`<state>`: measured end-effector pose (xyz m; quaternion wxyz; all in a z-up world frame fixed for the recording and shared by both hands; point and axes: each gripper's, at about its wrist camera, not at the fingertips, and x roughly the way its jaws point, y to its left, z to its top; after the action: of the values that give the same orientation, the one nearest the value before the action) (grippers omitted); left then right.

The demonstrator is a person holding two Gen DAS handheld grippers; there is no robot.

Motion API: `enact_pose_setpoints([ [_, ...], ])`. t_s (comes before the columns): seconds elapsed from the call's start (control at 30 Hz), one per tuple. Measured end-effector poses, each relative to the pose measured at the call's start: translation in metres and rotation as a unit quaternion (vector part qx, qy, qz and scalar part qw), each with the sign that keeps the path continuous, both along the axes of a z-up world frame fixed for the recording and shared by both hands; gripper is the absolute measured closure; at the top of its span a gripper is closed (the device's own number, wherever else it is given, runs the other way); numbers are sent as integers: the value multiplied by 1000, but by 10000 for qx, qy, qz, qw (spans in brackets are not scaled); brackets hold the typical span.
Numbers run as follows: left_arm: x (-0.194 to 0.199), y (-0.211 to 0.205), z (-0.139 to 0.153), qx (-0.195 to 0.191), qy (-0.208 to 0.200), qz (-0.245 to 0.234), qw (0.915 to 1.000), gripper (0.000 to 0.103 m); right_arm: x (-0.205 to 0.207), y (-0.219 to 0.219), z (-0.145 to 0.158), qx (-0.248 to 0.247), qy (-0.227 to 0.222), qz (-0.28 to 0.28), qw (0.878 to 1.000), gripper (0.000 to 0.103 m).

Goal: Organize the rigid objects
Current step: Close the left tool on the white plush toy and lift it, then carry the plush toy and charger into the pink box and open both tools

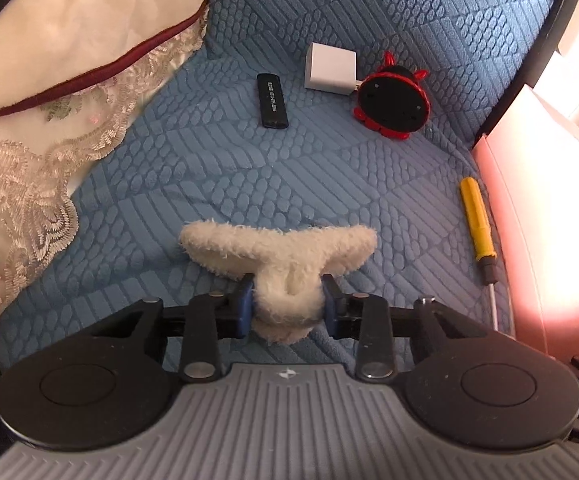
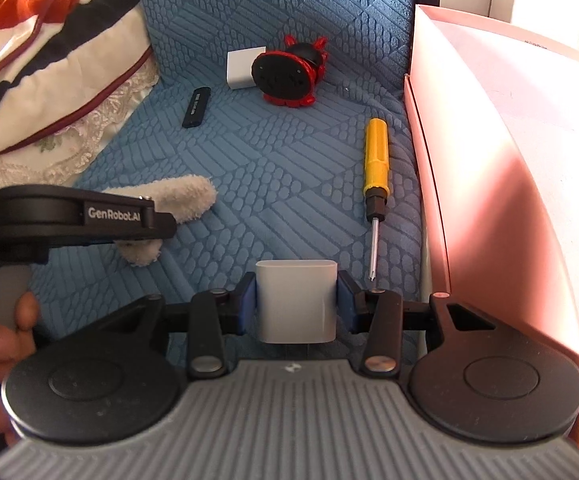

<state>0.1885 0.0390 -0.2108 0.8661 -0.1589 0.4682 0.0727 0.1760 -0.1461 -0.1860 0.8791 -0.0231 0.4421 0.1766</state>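
My left gripper (image 1: 287, 306) is shut on a fluffy white plush hair claw (image 1: 281, 256), held just above the blue quilted sofa seat (image 1: 209, 168). My right gripper (image 2: 296, 300) is shut on a small white rounded box (image 2: 296, 300). The left gripper's body (image 2: 85, 214) and the claw's end (image 2: 185, 196) show at the left of the right wrist view. On the seat lie a yellow-handled screwdriver (image 2: 375, 164) (image 1: 478, 220), a black stick-shaped device (image 1: 272, 100) (image 2: 196, 107), a white charger cube (image 1: 330, 68) (image 2: 243, 68) and a red-and-black round toy (image 1: 393, 100) (image 2: 287, 76).
A pink box (image 2: 489, 160) (image 1: 545, 220) stands along the right side of the seat. A cushion with lace trim (image 1: 49, 60) (image 2: 49, 72) fills the left. The sofa back (image 2: 269, 4) rises behind the objects.
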Motion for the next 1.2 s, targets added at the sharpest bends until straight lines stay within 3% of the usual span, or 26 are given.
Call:
enact_pose_setpoints([
  [0.2, -9, 0, 25, -62, -206, -138, 9997, 66, -4, -5, 15, 78, 37, 55, 9999, 58],
  [0.57, -58, -16, 70, -532, -357, -178, 9978, 66, -21, -20, 58, 157, -153, 167, 9996, 58],
  [1.2, -22, -85, 198, -376, -949, -888, 9908, 66, -13, -89, 192, 373, -1288, 122, 9909, 58],
])
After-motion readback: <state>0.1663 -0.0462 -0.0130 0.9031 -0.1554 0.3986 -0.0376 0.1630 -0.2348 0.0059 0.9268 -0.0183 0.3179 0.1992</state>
